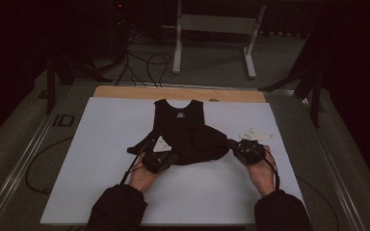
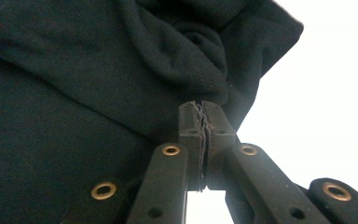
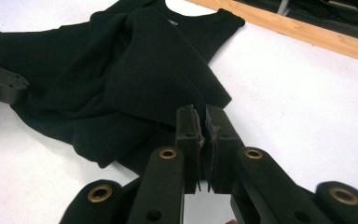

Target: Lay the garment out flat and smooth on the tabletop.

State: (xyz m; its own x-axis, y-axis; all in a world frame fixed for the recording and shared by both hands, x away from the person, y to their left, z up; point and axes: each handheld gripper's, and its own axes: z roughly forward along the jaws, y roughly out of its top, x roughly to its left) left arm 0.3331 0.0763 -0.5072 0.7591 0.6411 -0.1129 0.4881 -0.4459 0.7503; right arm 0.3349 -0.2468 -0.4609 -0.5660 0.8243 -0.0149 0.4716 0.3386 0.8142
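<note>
Black sleeveless top (image 1: pixel 185 132) lying mid-table (image 1: pixel 101 144), soft, light, floppy fleece that bunches; left hand-held gripper (image 2: pixel 201 108) pinches a hem fold, right hand-held gripper (image 3: pixel 202 114) is pressed together on the opposite lower corner, so hem corners look like the sensible holds.

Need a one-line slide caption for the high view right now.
Both grippers, left gripper and right gripper, pinch the lower edge of a black garment on the white table.
</note>
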